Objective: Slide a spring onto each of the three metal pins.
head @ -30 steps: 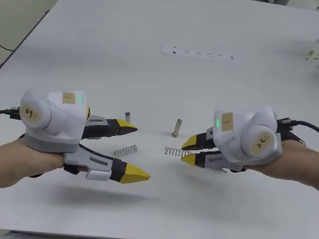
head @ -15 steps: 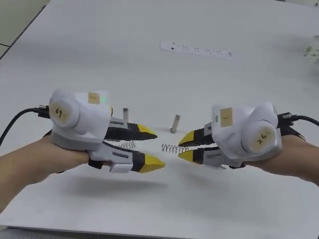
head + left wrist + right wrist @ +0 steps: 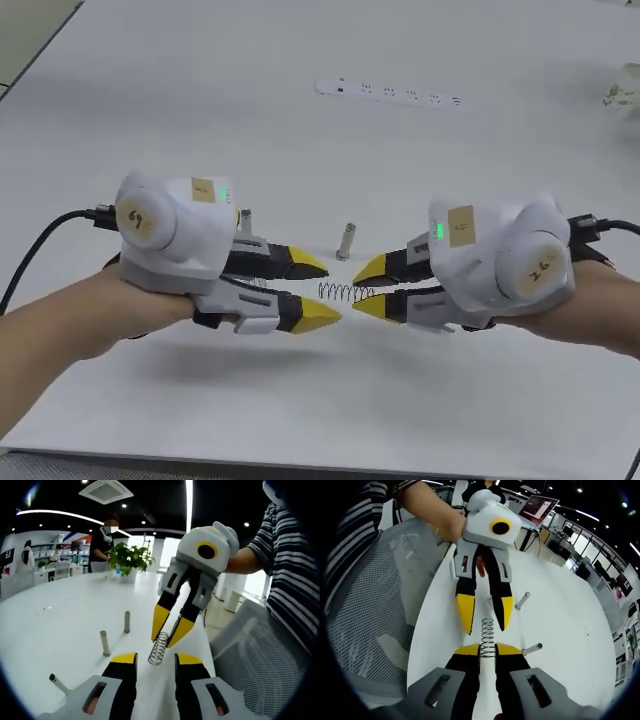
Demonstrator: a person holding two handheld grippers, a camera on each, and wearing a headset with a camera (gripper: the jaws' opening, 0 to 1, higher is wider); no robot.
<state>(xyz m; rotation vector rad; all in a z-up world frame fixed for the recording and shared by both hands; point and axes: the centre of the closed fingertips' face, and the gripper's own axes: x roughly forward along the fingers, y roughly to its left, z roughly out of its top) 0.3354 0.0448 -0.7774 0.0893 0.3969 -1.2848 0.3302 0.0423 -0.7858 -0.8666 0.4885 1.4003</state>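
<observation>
Tabletop point(image 3: 200, 120) white, spring point(image 3: 336, 292), power strip point(image 3: 392, 94), plant point(image 3: 129, 558)

You have three metal pins point(image 3: 104, 643) ahead and left of your left jaws, one spring point(image 3: 340, 292) between the two sets of jaw tips, two grippers, the left gripper point(image 3: 326, 292) and the right gripper point(image 3: 360, 289), and one power strip point(image 3: 395, 95) well beyond both jaws.

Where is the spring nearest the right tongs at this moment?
In the head view the spring is mid-frame, one end gripped by the right tongs, its free end toward the open left tongs; a metal pin stands just beyond it.
</observation>
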